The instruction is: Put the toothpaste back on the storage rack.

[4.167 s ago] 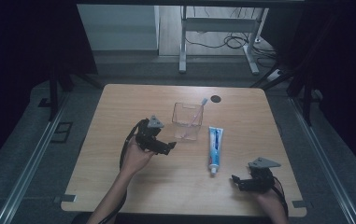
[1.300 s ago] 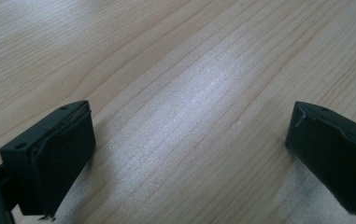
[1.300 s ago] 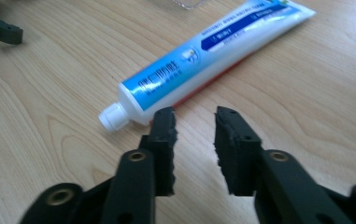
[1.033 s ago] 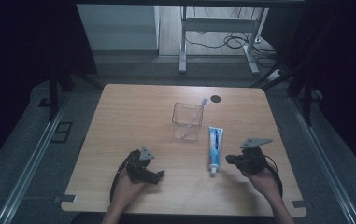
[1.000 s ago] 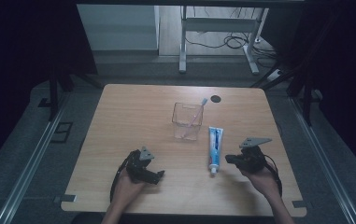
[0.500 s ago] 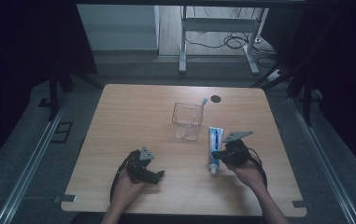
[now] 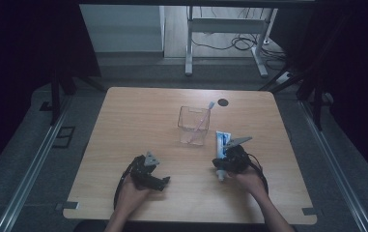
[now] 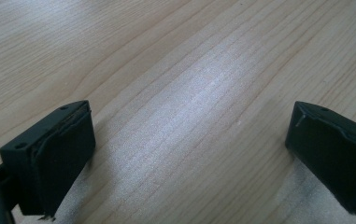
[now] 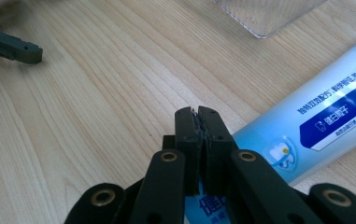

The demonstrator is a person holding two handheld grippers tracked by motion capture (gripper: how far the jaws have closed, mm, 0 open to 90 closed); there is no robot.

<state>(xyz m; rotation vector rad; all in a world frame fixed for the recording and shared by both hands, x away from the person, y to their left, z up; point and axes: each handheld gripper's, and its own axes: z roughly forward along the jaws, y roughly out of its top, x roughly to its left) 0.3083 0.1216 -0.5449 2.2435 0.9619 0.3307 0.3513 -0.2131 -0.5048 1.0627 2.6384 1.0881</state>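
Observation:
A blue-and-white toothpaste tube [image 7: 222,143] lies flat on the wooden table [image 7: 138,111], cap end toward the front. My right gripper [image 7: 219,164] sits low over the tube's cap end with its jaws pressed together. In the right gripper view the shut tips [image 9: 196,114] hover over the tube [image 9: 316,116], which passes beneath them and not between them. My left gripper [image 7: 162,181] rests near the front left of the table. Its pads [image 8: 59,154] stand wide apart over bare wood.
A clear plastic cup [image 7: 193,126] stands just behind the tube with a pink toothbrush [image 7: 204,116] leaning in it; its base [image 9: 269,14] is close ahead of the right jaws. A dark round grommet [image 7: 223,102] sits at the back. The left gripper's jaw [image 9: 12,46] lies to the left.
The right gripper has slid left across the table and a little lower, ending over the tube's cap end. The left gripper drew back to the front seconds ago and has since stayed still.

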